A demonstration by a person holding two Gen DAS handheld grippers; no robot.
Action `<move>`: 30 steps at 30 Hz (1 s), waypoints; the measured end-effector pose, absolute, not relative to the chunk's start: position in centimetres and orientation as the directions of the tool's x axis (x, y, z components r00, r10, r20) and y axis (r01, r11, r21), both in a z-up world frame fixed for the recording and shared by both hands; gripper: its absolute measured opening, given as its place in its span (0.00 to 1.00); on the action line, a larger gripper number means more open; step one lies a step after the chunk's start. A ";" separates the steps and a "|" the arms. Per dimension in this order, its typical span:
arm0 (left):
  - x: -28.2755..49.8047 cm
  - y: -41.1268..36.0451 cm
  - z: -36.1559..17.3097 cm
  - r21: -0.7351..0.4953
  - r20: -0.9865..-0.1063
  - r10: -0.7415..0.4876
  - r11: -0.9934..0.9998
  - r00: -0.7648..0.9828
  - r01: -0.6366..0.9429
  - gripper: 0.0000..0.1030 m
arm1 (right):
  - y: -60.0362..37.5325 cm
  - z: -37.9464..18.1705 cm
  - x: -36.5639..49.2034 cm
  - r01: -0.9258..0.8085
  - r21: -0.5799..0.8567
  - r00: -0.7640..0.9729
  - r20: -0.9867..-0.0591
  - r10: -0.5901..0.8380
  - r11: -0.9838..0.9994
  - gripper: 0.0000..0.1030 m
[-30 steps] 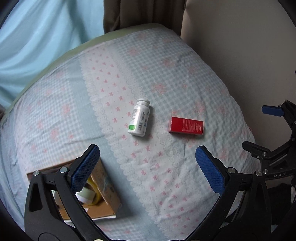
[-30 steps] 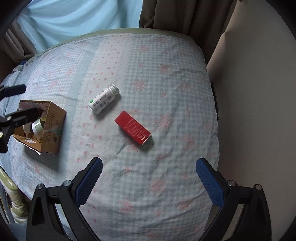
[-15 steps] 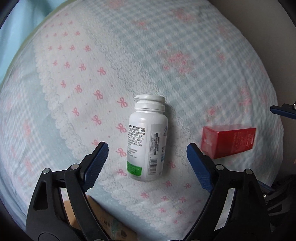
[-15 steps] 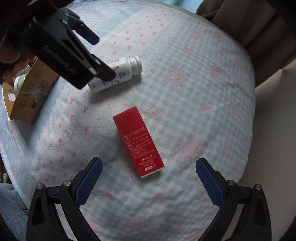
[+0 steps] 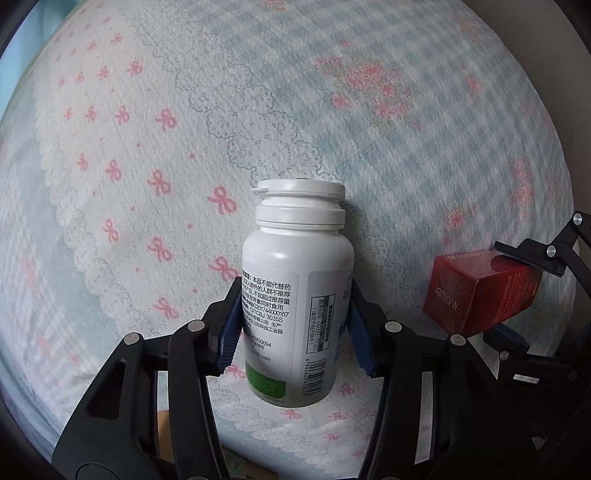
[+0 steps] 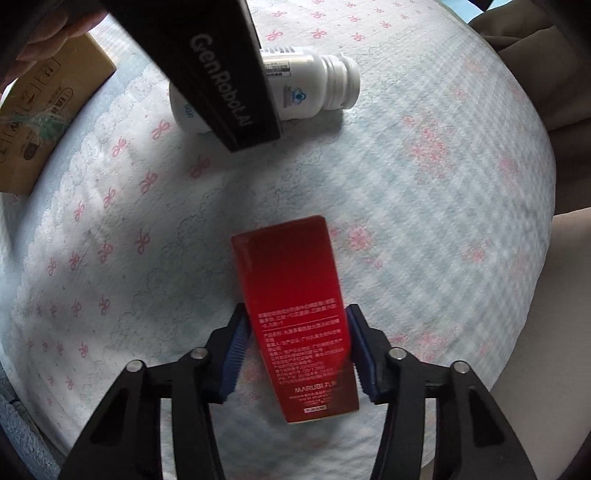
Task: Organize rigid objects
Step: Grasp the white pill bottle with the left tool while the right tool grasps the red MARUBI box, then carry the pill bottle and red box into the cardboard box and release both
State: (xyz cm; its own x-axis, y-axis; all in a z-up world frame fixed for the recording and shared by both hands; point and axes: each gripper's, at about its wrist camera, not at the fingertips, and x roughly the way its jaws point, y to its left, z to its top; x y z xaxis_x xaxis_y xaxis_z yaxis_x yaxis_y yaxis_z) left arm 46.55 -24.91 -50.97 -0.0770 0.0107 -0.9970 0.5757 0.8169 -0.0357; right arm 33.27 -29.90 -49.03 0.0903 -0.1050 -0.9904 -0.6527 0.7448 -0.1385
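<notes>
A white pill bottle (image 5: 295, 295) with a white cap and a printed label lies on the patterned bed cover; my left gripper (image 5: 295, 325) is shut on its body, blue pads on both sides. The bottle also shows in the right wrist view (image 6: 314, 88), partly hidden by the left gripper's black body (image 6: 218, 70). A red carton (image 6: 299, 314) lies on the cover; my right gripper (image 6: 295, 350) is shut on its near half. The carton shows in the left wrist view (image 5: 476, 291), with the right gripper's fingers (image 5: 528, 258) around it.
A brown cardboard box (image 6: 40, 110) stands at the left on the bed cover (image 6: 424, 184). A brown curtain (image 6: 535, 29) hangs beyond the bed's far right corner. The beige floor (image 6: 569, 295) lies past the bed's right edge.
Both grippers have come down onto the bed and closed: the left on the white bottle, the right on the red carton. A second ago both were open and well above the cover.
</notes>
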 end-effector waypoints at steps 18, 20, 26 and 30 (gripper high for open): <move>42.2 -23.5 -41.3 -0.033 -0.996 -0.071 0.865 0.057 0.501 0.45 | -30.9 -42.9 30.9 -0.535 -0.121 0.134 -0.989 -0.057 0.836 0.40; 41.3 -22.7 -39.1 -0.040 -0.992 -0.091 0.874 0.082 0.485 0.46 | -31.6 -41.1 30.8 -0.489 -0.096 0.143 -0.989 -0.029 0.867 0.39; 37.5 -19.3 -33.1 -0.080 -0.980 -0.148 0.908 0.135 0.412 0.46 | -31.5 -34.6 28.8 -0.413 -0.054 0.194 -0.981 0.030 0.909 0.40; 34.6 -16.3 -29.0 -0.081 -0.968 -0.161 0.927 0.193 0.367 0.46 | -31.2 -30.3 27.2 -0.349 0.031 0.222 -0.968 0.114 0.937 0.40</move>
State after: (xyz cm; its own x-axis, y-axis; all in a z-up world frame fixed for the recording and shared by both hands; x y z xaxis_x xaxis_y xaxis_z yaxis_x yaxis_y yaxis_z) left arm 34.60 -16.29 -28.96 0.1925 -0.1607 -0.9680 0.3673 0.9266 -0.0808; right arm 27.18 -31.21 -30.35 0.2221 0.1144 -0.9683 -0.3485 0.9368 0.0308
